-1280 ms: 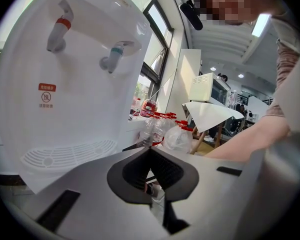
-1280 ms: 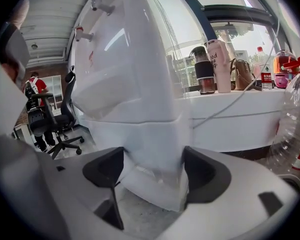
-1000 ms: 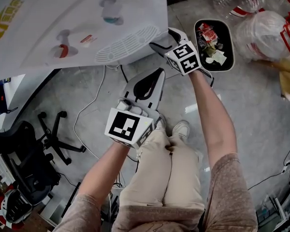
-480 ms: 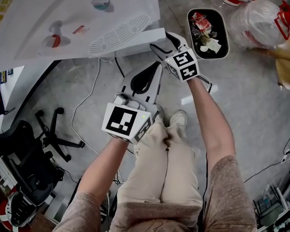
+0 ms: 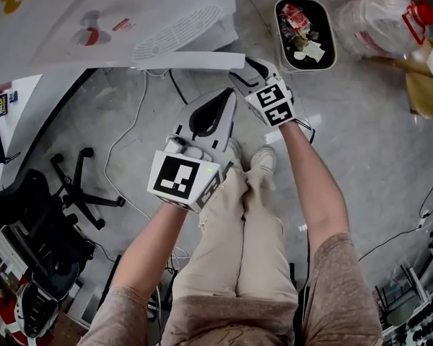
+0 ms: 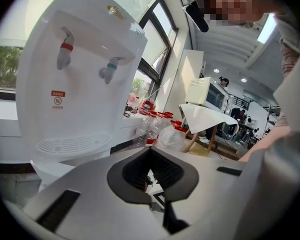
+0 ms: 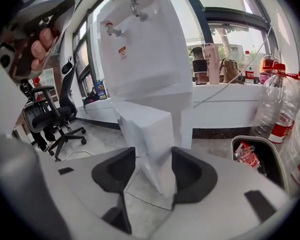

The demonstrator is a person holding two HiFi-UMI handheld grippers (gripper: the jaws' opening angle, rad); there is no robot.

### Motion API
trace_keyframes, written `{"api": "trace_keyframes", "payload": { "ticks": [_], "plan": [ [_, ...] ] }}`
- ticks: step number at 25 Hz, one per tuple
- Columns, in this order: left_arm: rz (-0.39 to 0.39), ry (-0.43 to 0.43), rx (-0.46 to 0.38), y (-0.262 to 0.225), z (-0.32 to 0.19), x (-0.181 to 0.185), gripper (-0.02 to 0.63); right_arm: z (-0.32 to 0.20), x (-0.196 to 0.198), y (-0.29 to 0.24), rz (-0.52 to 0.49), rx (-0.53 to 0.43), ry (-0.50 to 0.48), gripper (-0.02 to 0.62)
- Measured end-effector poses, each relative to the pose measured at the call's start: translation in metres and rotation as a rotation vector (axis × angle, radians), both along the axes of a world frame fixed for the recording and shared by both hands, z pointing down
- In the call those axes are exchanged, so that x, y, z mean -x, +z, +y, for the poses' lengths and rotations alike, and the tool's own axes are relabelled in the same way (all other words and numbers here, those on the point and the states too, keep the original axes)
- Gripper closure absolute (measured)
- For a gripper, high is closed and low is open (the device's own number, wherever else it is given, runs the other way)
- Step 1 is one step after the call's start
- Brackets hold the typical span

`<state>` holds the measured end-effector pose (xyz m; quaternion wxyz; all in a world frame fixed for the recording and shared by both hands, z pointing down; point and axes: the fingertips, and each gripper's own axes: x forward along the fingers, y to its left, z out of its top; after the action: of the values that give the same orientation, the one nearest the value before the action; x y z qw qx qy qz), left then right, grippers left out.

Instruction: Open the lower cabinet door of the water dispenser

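The white water dispenser (image 5: 94,13) stands at the upper left of the head view, and its two taps also show in the left gripper view (image 6: 80,84). Its lower cabinet door (image 5: 195,60) is swung out as a long white slab. My right gripper (image 5: 247,68) is at the door's free edge. In the right gripper view the door edge (image 7: 150,134) stands between the jaws of my right gripper (image 7: 154,171), which are closing, and both dark pads touch it. My left gripper (image 5: 227,96) hovers in front of the dispenser, shut and holding nothing, apart from the door.
A black waste bin (image 5: 305,34) with litter sits on the floor to the right of the door. Large plastic bottles (image 5: 379,16) lie beyond it. An office chair (image 5: 43,207) stands at the left, and a cable (image 5: 130,150) trails over the floor. The person's legs are below.
The cabinet door has swung out from the dispenser, following my right gripper. The left gripper has drifted a little up and forward.
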<state>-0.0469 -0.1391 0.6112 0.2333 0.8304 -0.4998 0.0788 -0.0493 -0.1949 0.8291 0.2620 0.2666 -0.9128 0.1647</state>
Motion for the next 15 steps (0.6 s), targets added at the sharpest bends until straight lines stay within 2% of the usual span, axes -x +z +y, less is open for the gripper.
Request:
{"api": "trace_keyframes", "payload": {
  "ticks": [4,15],
  "plan": [
    [-0.005,-0.010,-0.003,-0.004,0.006,0.005,0.594,0.020,-0.004,0.000,0.032,0.000,-0.008,0.426],
    [-0.016,-0.039,0.032,-0.005,0.037,0.018,0.594,0.079,0.001,0.001,0.033,0.022,-0.039,0.433]
  ]
}}
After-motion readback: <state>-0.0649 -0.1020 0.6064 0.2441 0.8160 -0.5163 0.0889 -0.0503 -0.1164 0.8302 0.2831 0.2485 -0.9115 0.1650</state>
